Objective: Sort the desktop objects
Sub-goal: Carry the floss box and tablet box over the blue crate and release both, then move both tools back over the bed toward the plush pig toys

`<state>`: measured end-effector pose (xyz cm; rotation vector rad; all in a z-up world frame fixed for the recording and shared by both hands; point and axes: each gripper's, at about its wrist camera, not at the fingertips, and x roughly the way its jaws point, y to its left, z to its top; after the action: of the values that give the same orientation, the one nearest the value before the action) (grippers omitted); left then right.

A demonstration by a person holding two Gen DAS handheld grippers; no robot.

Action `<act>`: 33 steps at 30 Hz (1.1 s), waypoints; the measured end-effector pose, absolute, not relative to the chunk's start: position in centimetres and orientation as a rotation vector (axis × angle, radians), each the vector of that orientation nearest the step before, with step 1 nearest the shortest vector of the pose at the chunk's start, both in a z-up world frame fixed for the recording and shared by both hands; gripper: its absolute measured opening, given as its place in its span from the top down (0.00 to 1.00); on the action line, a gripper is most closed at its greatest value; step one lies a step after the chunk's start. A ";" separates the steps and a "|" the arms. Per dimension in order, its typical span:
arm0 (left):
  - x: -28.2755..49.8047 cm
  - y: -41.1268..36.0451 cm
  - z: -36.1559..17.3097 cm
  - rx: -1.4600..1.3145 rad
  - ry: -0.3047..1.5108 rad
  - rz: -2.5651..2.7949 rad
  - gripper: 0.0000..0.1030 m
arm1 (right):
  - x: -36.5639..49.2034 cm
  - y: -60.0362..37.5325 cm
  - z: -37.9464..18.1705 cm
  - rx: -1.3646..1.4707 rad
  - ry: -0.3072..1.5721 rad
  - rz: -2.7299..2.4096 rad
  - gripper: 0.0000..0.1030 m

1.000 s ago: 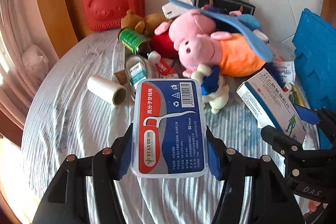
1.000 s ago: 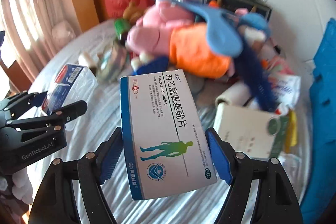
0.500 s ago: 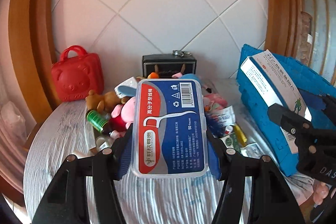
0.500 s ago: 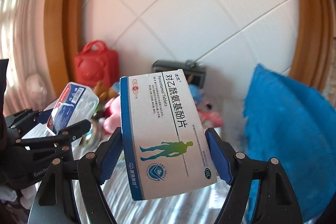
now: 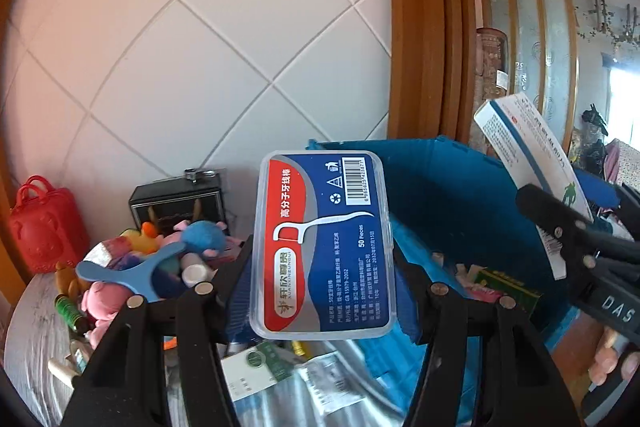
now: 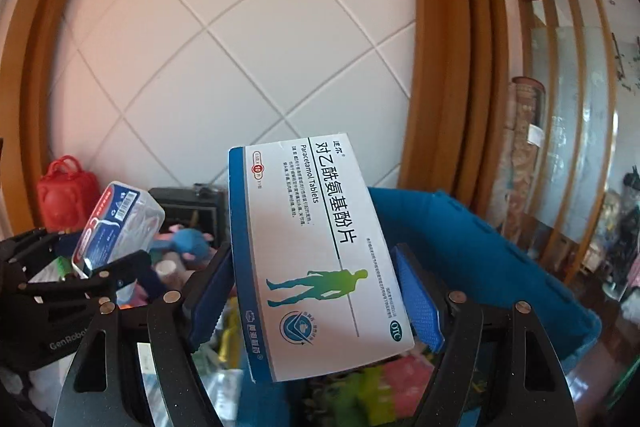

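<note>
My left gripper is shut on a clear dental floss pick box with a red and blue label, held up in the air before the blue bin. My right gripper is shut on a white and blue paracetamol tablet box, held above the blue bin. The tablet box also shows at the right of the left wrist view. The floss box shows at the left of the right wrist view.
A pile of plush toys, a red bear case and a black box lie on the round table by the tiled wall. Small packets lie inside the bin. A wooden frame stands right.
Both grippers have risen and swung right with their boxes, from over the toy pile on the table to the blue bin.
</note>
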<state>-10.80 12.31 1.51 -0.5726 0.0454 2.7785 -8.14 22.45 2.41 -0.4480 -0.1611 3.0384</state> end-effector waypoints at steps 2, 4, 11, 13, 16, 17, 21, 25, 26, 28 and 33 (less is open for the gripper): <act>-11.3 16.4 2.4 -0.592 0.039 2.761 0.43 | -8.7 26.5 2.3 -0.457 -0.148 3.007 0.24; -11.9 19.9 2.7 -0.645 0.027 2.734 0.43 | -9.5 29.8 1.8 -0.482 -0.139 2.980 0.24; -13.1 28.8 0.5 -0.831 0.095 2.700 0.43 | -10.9 39.8 0.2 -0.614 -0.077 2.937 0.24; -13.2 30.1 -0.2 -0.877 0.106 2.688 0.43 | -11.1 41.6 -0.5 -0.639 -0.056 2.938 0.24; -12.8 31.3 -1.0 -0.909 0.123 2.701 0.43 | -11.2 43.3 -1.2 -0.676 -0.037 2.949 0.24; -12.8 31.7 -1.2 -0.920 0.130 2.700 0.43 | -11.2 43.6 -1.3 -0.681 -0.037 2.954 0.24; -12.5 32.5 -1.8 -0.948 0.147 2.716 0.36 | -11.1 44.6 -1.7 -0.701 -0.036 2.977 0.24; -12.2 32.4 -1.6 -0.939 0.138 2.740 0.34 | -11.1 45.3 -1.9 -0.701 -0.039 2.991 0.24; -12.1 32.3 -1.6 -0.940 0.131 2.742 0.34 | -11.1 45.4 -1.8 -0.700 -0.040 2.993 0.23; -12.1 32.2 -1.7 -0.939 0.126 2.747 0.33 | -11.1 45.4 -1.7 -0.697 -0.040 3.002 0.16; -11.9 32.2 -1.7 -0.935 0.122 2.750 0.33 | -10.6 45.4 -1.3 -0.658 -0.056 3.012 0.00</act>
<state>-11.86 32.20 -1.70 -0.9347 0.1219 2.7497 -10.57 45.39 -1.29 -0.6578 -0.0557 3.0120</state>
